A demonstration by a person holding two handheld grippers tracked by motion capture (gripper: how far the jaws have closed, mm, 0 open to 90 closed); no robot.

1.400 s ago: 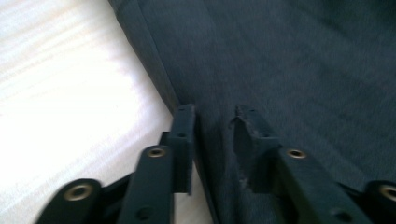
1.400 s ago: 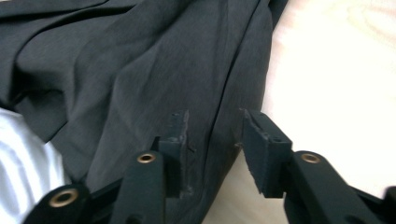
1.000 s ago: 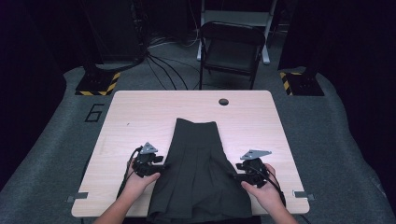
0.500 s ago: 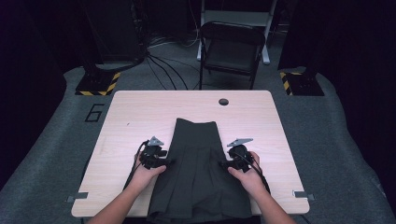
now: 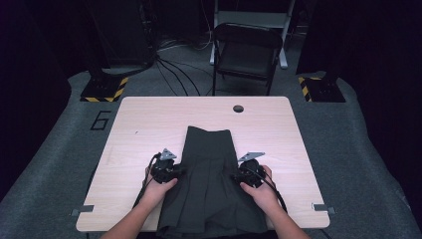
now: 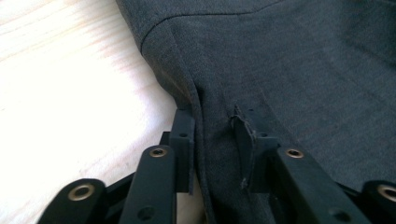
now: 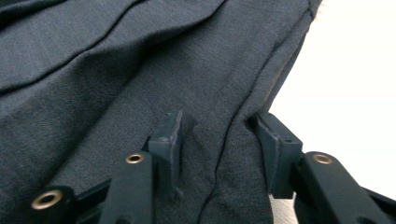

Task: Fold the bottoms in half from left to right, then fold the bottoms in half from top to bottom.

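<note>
Garment: a dark grey skirt (image 5: 209,179) lies flat on the near half of the table (image 5: 149,119), waistband toward 12 o'clock, hem spilling past the table's near edge at 6 o'clock.
Skirt's left edge: in the left gripper view the side seam of the skirt (image 6: 280,70) runs down between the two black jaws, bare wood at 9 o'clock of it.
Left gripper: the left gripper (image 5: 171,172) sits at 9 o'clock of the skirt, straddling its edge; the jaws have just been closing, a ridge of cloth stands between them, and the pads look to be meeting the fabric on both sides.
Skirt's right edge: in the right gripper view the skirt (image 7: 116,70) fills the space from 9 to 12 o'clock, its edge fold passing between the jaws, pale table at 3 o'clock.
Right gripper: the right gripper (image 5: 244,175) sits at 3 o'clock of the skirt; its jaws have just been closing around the edge fold, the gap partly narrowed, both pads against the cloth.
Beyond: a folding chair (image 5: 246,55) stands past the table's far edge at 12 o'clock.
</note>
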